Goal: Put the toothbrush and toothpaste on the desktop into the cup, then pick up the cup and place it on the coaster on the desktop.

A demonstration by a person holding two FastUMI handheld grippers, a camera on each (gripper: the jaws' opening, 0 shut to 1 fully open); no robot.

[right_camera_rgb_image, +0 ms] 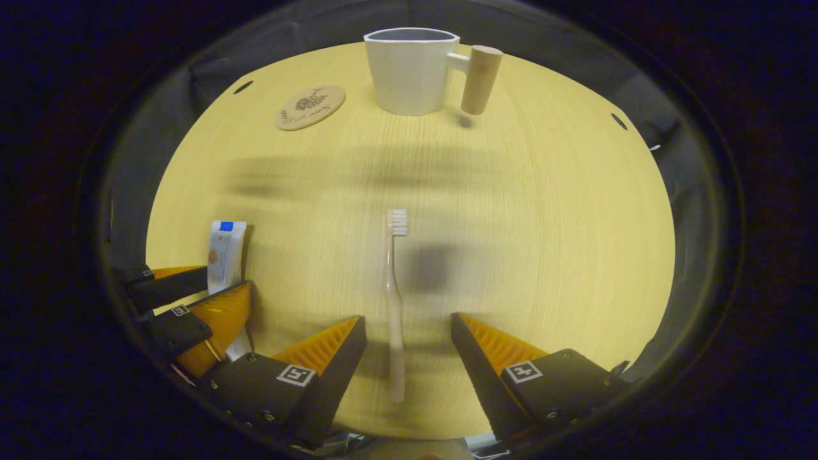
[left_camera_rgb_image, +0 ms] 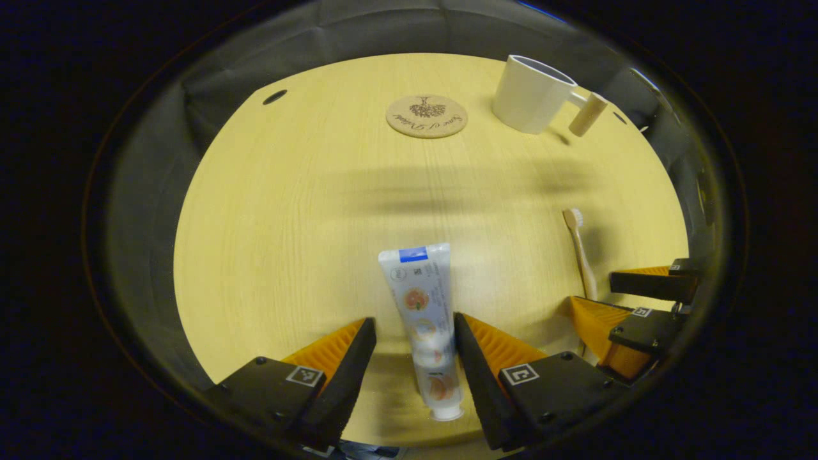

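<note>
A white toothpaste tube [left_camera_rgb_image: 425,322] lies flat on the wooden desktop, cap toward me, between the fingers of my left gripper [left_camera_rgb_image: 414,335], which is open around it. The pale toothbrush [right_camera_rgb_image: 394,300] lies bristles away, between the fingers of my open right gripper [right_camera_rgb_image: 408,332]. The white cup [right_camera_rgb_image: 412,69] with a wooden handle stands upright at the far side. The round cork coaster [right_camera_rgb_image: 310,107] lies left of it. In the left gripper view I see the toothbrush [left_camera_rgb_image: 580,249], cup [left_camera_rgb_image: 533,94], coaster [left_camera_rgb_image: 426,116] and right gripper [left_camera_rgb_image: 601,297]. The right gripper view shows the toothpaste [right_camera_rgb_image: 225,255] and left gripper [right_camera_rgb_image: 211,287].
The round wooden desktop [right_camera_rgb_image: 543,243] has small dark holes near its far rim [right_camera_rgb_image: 243,87]. Dark cloth walls surround it. Bare wood lies between the grippers and the cup.
</note>
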